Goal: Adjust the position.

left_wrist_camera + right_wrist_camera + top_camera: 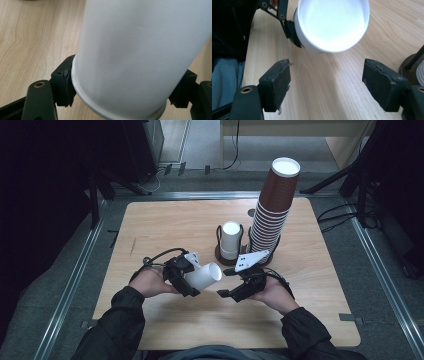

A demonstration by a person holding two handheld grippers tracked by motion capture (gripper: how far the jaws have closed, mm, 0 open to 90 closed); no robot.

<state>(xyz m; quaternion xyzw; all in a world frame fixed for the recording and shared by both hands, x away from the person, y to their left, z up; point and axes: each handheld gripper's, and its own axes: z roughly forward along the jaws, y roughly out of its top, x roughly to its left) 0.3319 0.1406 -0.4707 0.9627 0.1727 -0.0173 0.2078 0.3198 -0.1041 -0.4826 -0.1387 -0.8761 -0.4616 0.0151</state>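
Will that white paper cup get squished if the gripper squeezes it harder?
Probably yes. The white cup looks thin-walled and empty, so it is likely light and would dent easily; the left gripper clamps it near the rolled rim, which is likely the stiffest part. Its smooth, tapered side might slip in the pads. Laid on the table, it would likely roll in a curve.

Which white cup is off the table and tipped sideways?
The white cup clamped in the left gripper, held on its side with the mouth toward the right gripper. The other white cup stands upright in the holder beside the brown stack.
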